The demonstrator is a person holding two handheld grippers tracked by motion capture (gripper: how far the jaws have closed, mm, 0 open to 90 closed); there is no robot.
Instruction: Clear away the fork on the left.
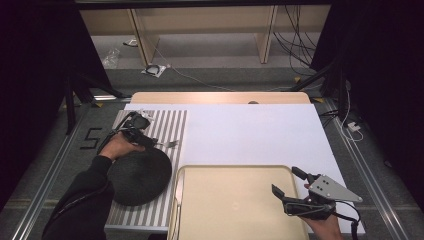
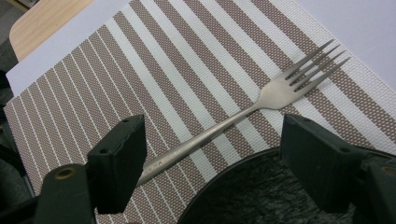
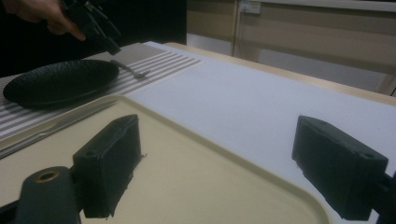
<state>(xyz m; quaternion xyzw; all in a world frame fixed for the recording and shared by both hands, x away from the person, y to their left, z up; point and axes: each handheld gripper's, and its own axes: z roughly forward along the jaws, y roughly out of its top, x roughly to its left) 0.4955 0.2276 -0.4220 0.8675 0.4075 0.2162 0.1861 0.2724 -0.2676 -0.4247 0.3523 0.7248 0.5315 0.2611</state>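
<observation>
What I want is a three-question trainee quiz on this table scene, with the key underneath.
1. True or false: the fork lies on the striped placemat.
2. The right tool is held above which of these? A) the striped placemat B) the beige tray C) the fork
3. Fill in the missing word: the left tool, placed over the fork's handle, has its jaws ____.

Key: 1 true; 2 B; 3 open.
</observation>
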